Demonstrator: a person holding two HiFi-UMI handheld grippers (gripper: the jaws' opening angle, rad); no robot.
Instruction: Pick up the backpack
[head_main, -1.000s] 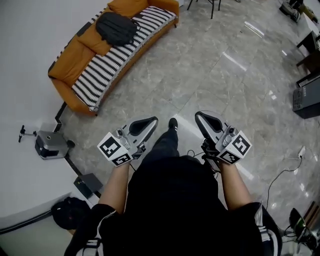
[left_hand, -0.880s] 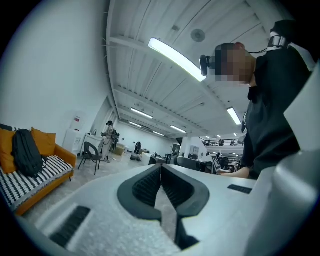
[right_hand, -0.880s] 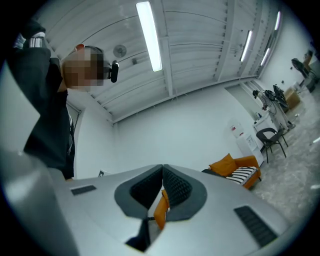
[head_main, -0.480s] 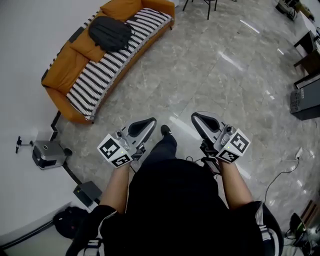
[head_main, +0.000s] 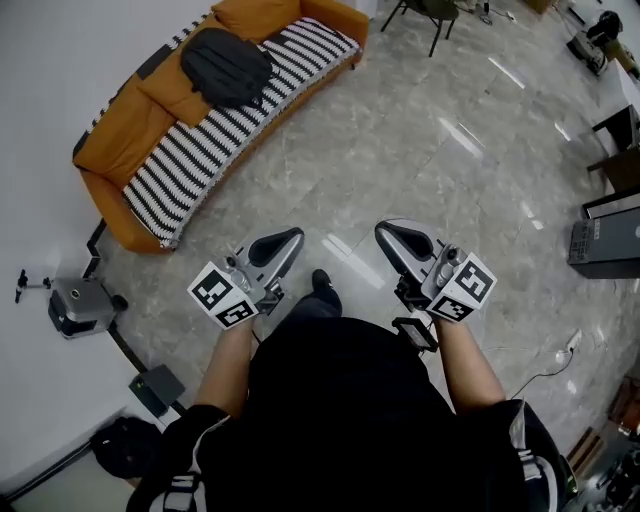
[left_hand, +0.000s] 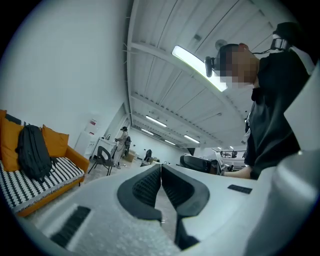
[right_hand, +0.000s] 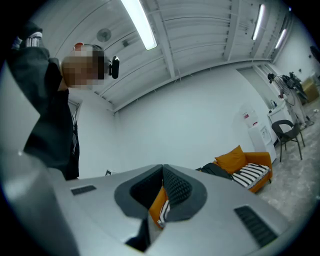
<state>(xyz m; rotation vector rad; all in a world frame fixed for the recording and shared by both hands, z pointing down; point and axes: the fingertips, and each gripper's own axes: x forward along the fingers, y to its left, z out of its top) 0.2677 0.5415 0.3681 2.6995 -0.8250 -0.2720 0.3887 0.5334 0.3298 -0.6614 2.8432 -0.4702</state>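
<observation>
A black backpack (head_main: 226, 66) leans against the orange back cushions of a sofa (head_main: 120, 155) with a black-and-white striped seat, at the upper left of the head view. It shows upright in the left gripper view (left_hand: 34, 152) and partly behind the jaws in the right gripper view (right_hand: 218, 170). My left gripper (head_main: 292, 236) and right gripper (head_main: 383, 232) are held side by side in front of the person's body, well short of the sofa. Both are shut, tips together, with nothing between them (left_hand: 161, 167) (right_hand: 163, 169).
Grey marble floor lies between me and the sofa. A small grey device (head_main: 75, 303) and a dark box (head_main: 155, 387) stand by the white wall at left, with a black bag (head_main: 125, 446) lower down. A chair (head_main: 425, 12) stands at the top, a dark cabinet (head_main: 605, 235) at right.
The view has moved across the floor toward the sofa; the sofa and backpack have shifted slightly in the head view. Both grippers stay shut, side by side.
</observation>
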